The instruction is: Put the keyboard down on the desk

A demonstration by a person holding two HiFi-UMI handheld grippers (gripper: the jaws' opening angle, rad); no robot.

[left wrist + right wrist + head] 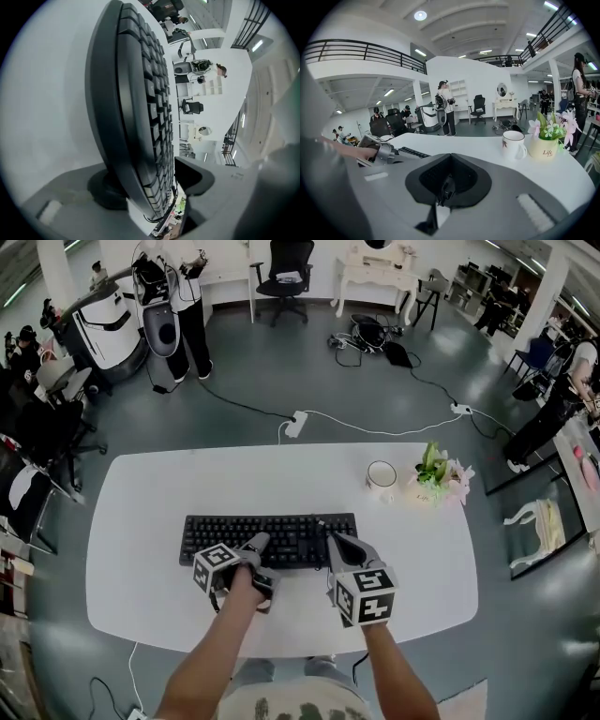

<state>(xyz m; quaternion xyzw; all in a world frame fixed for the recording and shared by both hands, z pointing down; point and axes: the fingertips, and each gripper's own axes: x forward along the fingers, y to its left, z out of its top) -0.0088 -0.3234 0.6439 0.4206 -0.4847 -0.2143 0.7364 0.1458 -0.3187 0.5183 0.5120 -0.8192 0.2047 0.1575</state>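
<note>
The black keyboard (pixel 272 531) lies flat on the white desk (pixel 141 512). My left gripper (pixel 261 561) straddles its near edge. In the left gripper view the keyboard (pixel 140 93) runs between the jaws of the left gripper (pixel 154 187). The underside rests against one pad, and a gap shows between the keys and the other jaw, so the left gripper is open. My right gripper (pixel 328 532) hovers over the keyboard's right part. In its own view the right gripper (pixel 449 183) has its jaws together with nothing between them, and the keyboard (pixel 412 152) shows off to the left.
A white mug (pixel 382 476) and a small flower pot (pixel 433 479) stand at the desk's back right. A power strip (pixel 296 424) with cables lies on the floor beyond the desk. An office chair (pixel 286 277) and a standing person (pixel 187 306) are further back.
</note>
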